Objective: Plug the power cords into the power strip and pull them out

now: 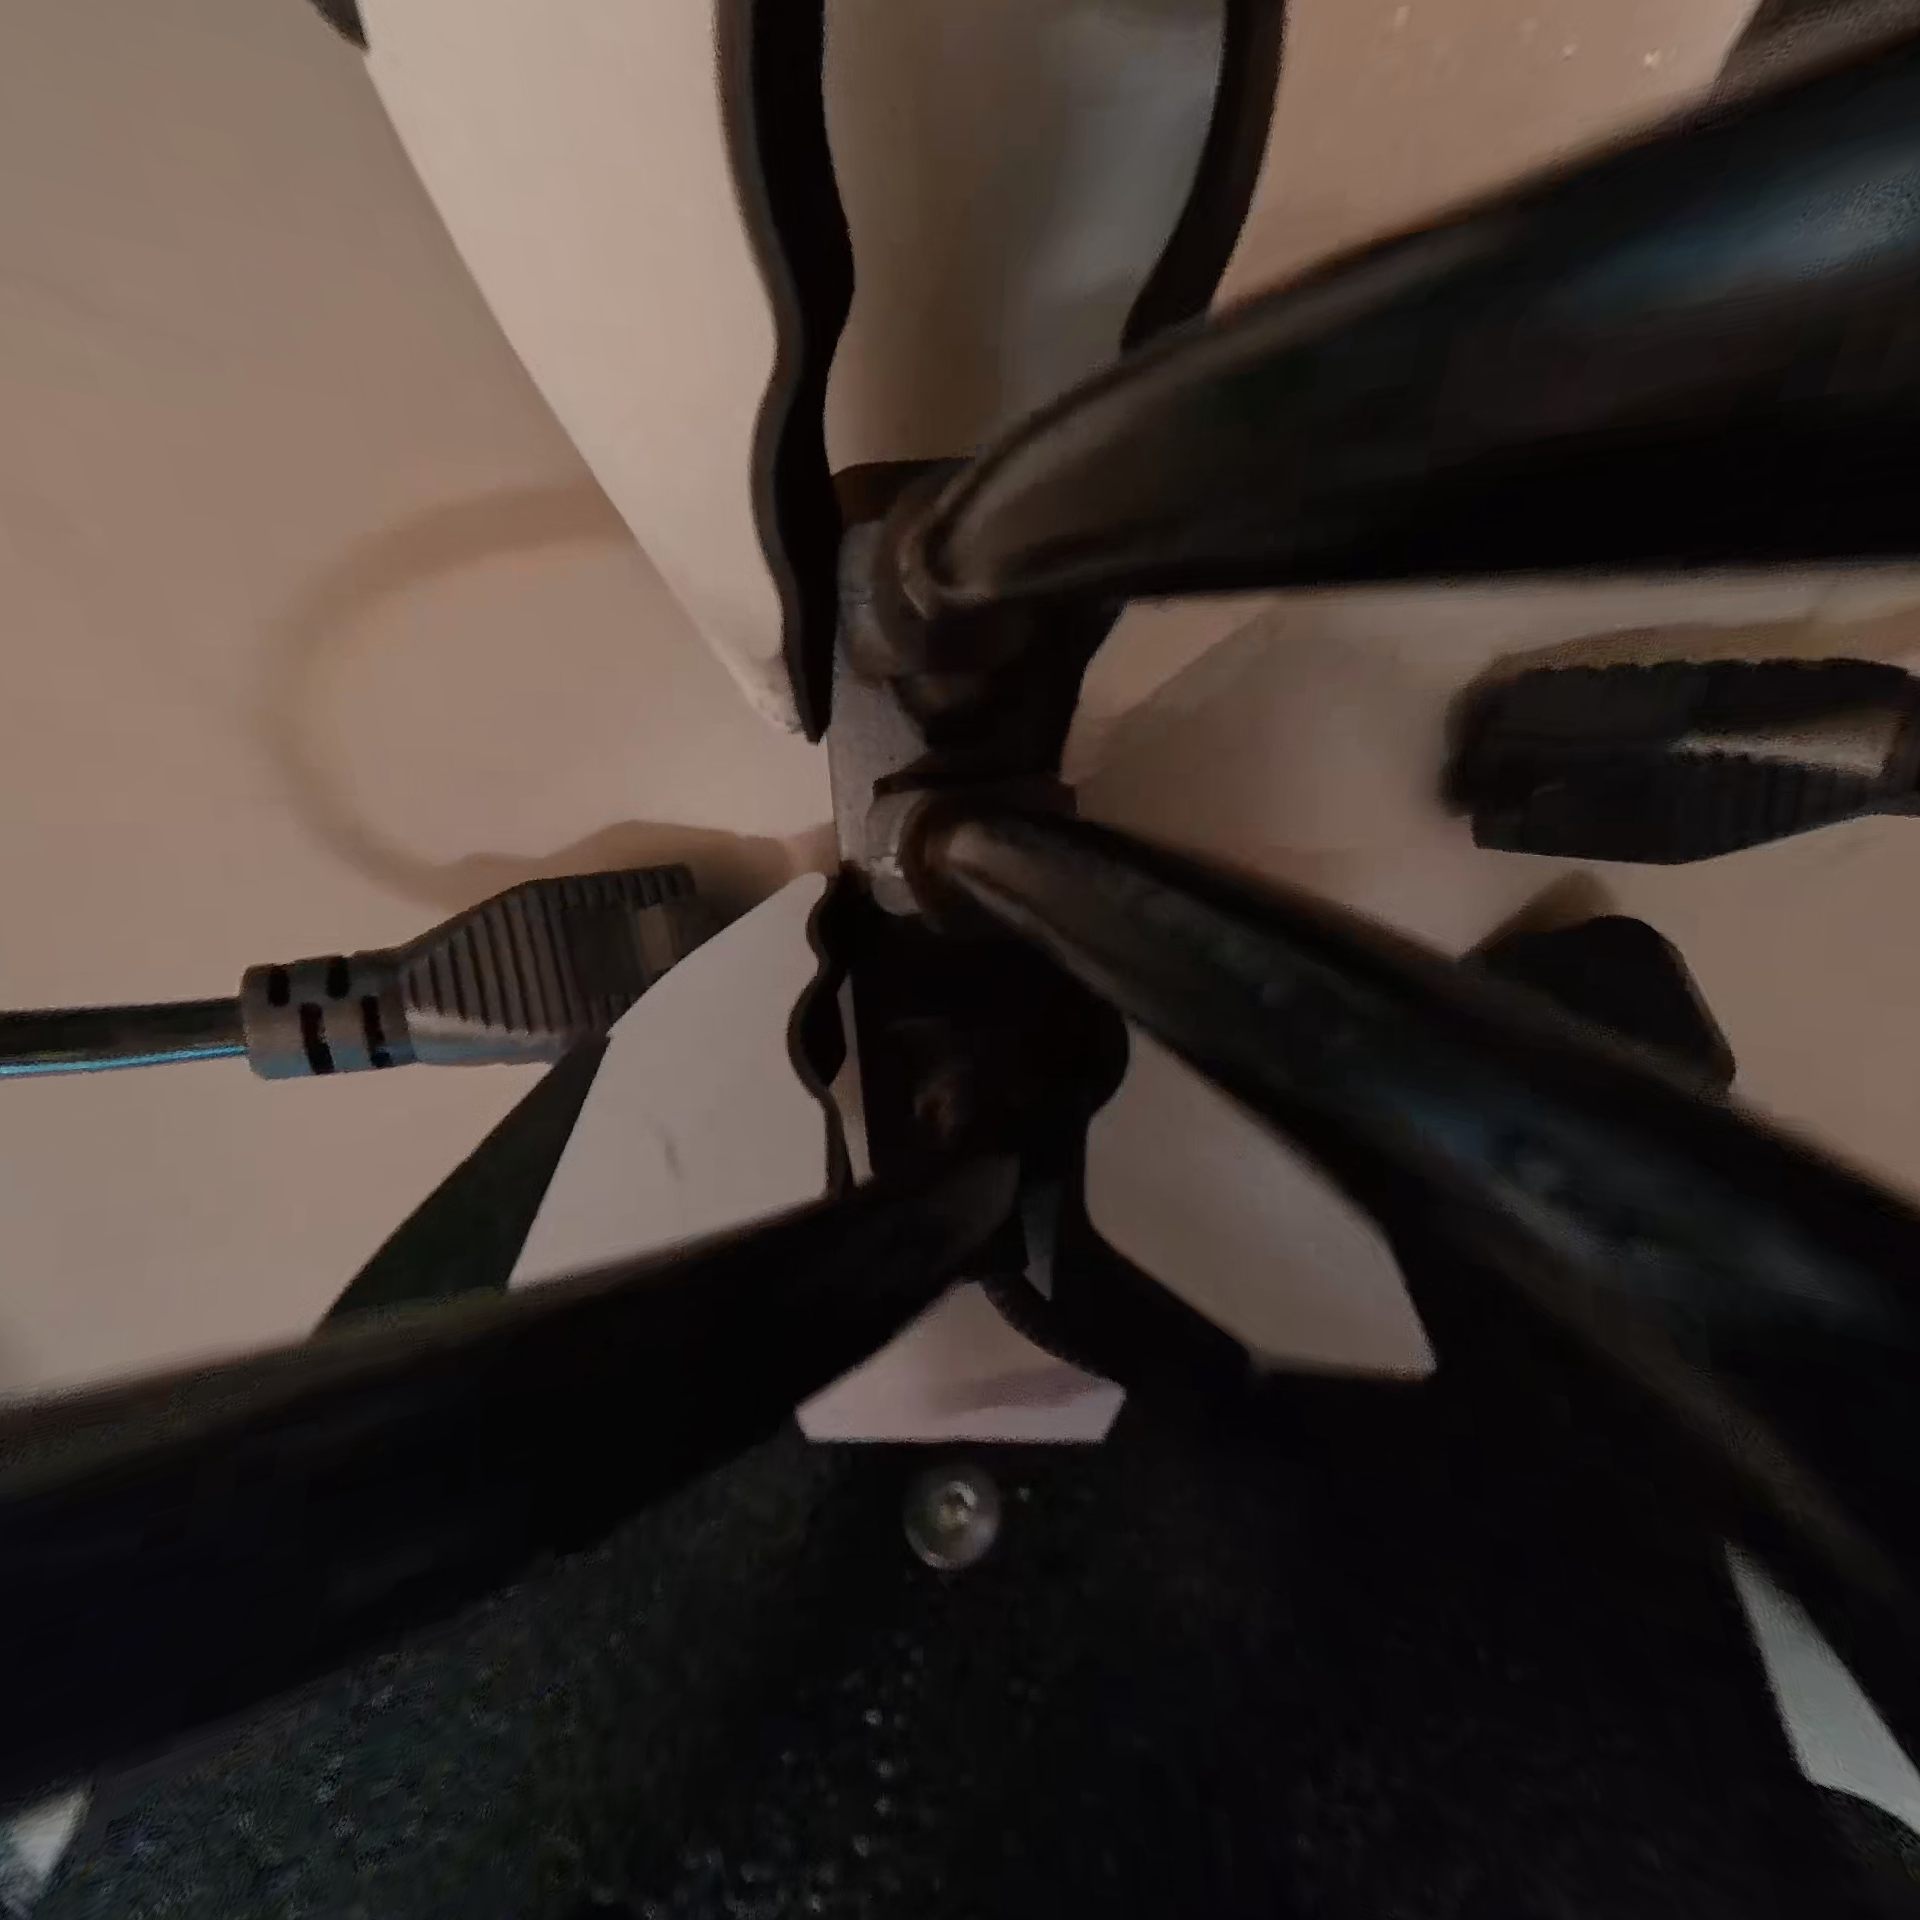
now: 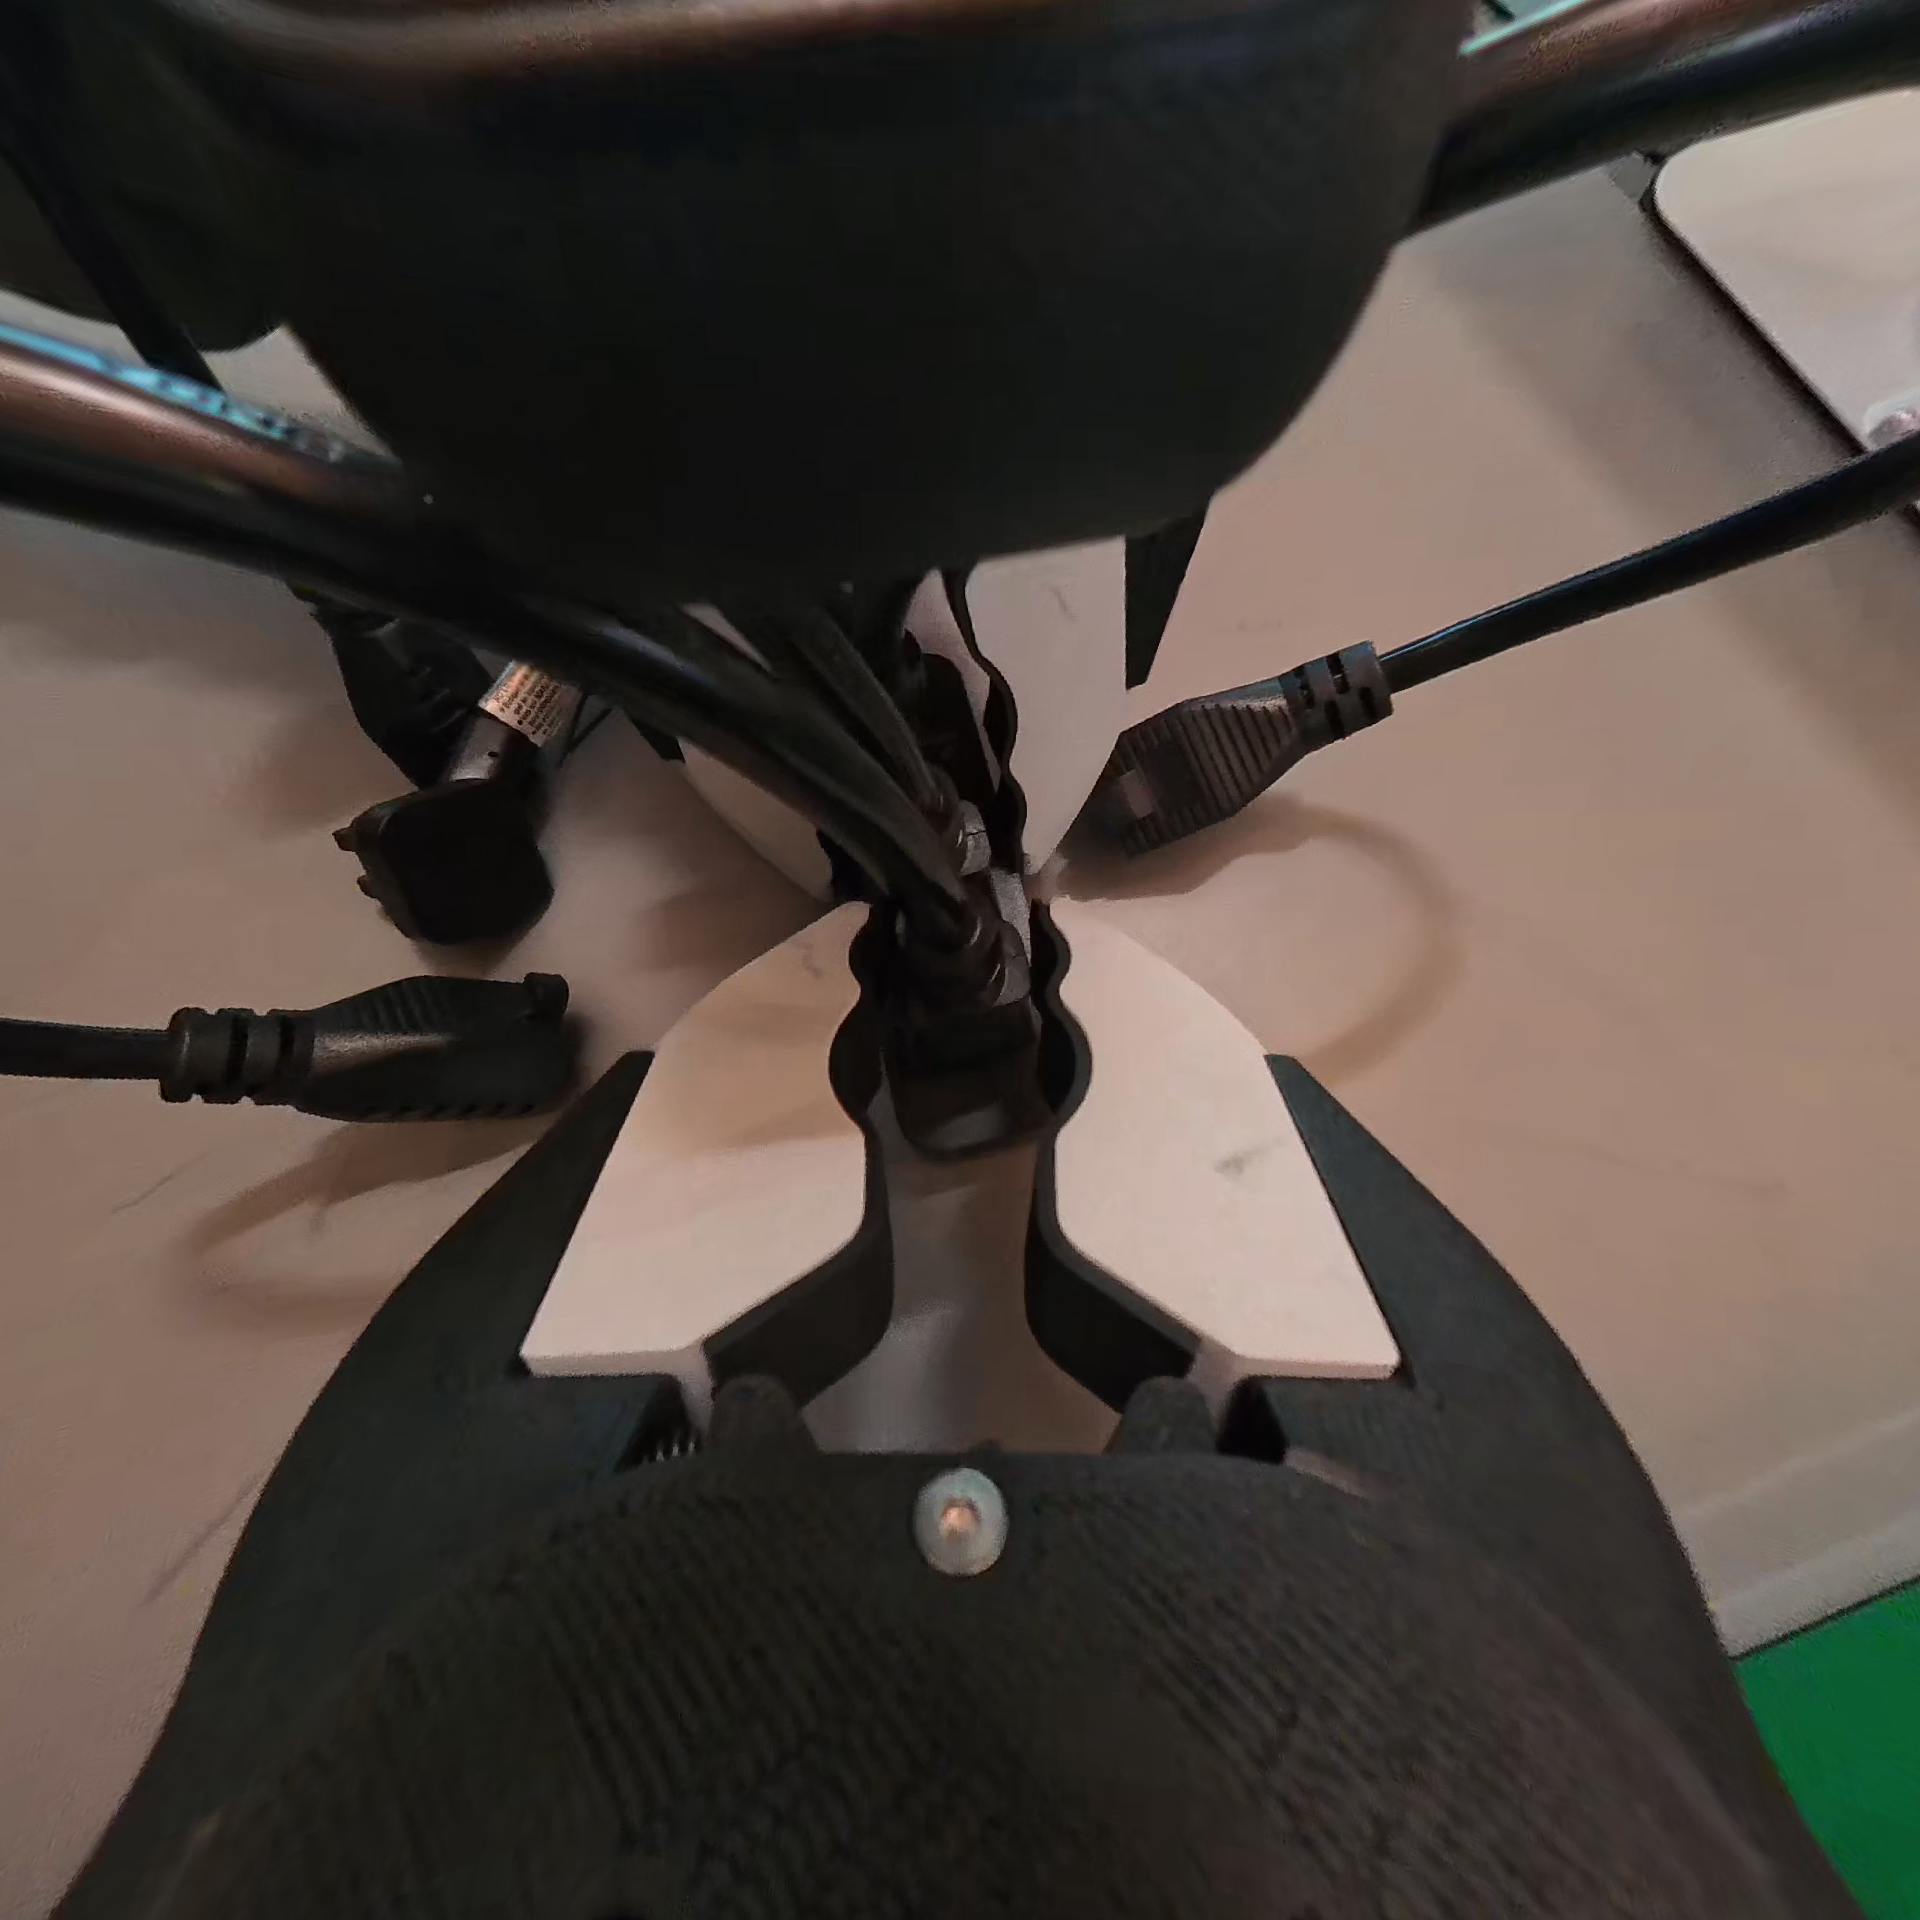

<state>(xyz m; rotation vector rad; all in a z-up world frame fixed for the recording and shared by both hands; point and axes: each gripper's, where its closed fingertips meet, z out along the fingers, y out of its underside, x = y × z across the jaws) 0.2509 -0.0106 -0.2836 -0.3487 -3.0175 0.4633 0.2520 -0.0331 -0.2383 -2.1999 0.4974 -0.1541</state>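
Observation:
Both grippers meet tip to tip over the beige table (image 2: 1558,1039). My right gripper (image 2: 961,935) is shut on a black plug (image 2: 961,1081) whose thick black cords (image 2: 727,707) run off to the upper left. My left gripper (image 1: 935,935) is shut on the same bunch from the other side, at the grey cord ends (image 1: 873,748). Thick cords (image 1: 1455,499) cross the left wrist view to the right. The left gripper's black body (image 2: 831,260) fills the top of the right wrist view. No power strip is in view.
Loose plugs lie on the table: one with a ribbed grip (image 2: 1226,758) to the right, two black ones (image 2: 416,1049) (image 2: 457,852) to the left. They also show in the left wrist view (image 1: 540,966) (image 1: 1683,758). A second table (image 2: 1787,260) and green floor (image 2: 1829,1766) lie to the right.

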